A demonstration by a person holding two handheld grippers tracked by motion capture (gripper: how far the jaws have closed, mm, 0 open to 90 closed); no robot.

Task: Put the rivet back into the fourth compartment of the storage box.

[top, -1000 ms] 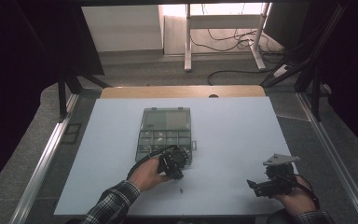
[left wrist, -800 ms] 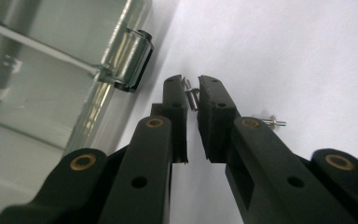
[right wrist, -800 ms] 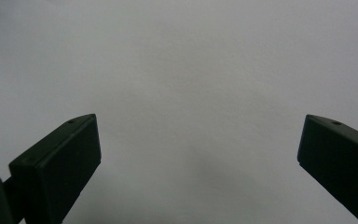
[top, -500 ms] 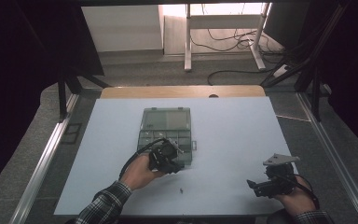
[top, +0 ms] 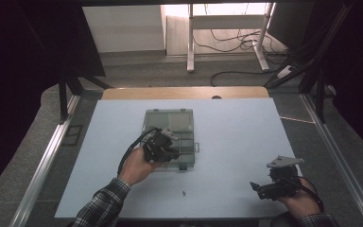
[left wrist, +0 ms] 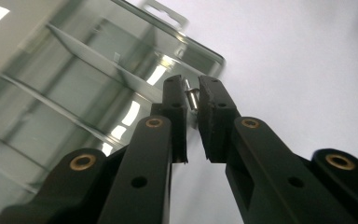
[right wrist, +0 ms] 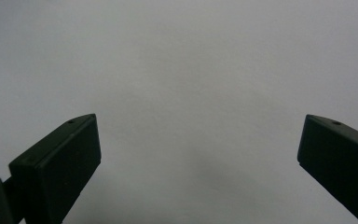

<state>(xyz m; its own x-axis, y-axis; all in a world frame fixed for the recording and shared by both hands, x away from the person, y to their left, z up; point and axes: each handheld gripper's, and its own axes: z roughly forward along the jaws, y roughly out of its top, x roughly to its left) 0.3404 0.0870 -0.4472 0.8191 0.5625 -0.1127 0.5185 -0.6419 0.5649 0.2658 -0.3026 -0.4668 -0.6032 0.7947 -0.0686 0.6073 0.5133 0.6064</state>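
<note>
A clear plastic compartment box [top: 170, 124] lies in the middle of the white table [top: 236, 132]. My left gripper [top: 170, 152] hangs over the box's near part, shut on a small metal screw [left wrist: 190, 97] pinched between its pads. In the left gripper view the box [left wrist: 74, 84] lies under and to the left of the jaws, its dividers visible. A second small screw [top: 183, 192] lies on the table in front of the box. My right gripper [top: 256, 189] rests at the table's near right, held by a hand; its jaws stand wide apart over bare table [right wrist: 191, 93] with nothing between them.
A wooden strip [top: 184, 92] runs along the table's far edge. Metal rails [top: 47, 156] flank both sides. Beyond the table stand a desk frame [top: 227, 33] and floor cables [top: 246, 71].
My left gripper has risen and moved from the table in front of the box to above the box's near part, carrying the screw. The right gripper has stayed still.
</note>
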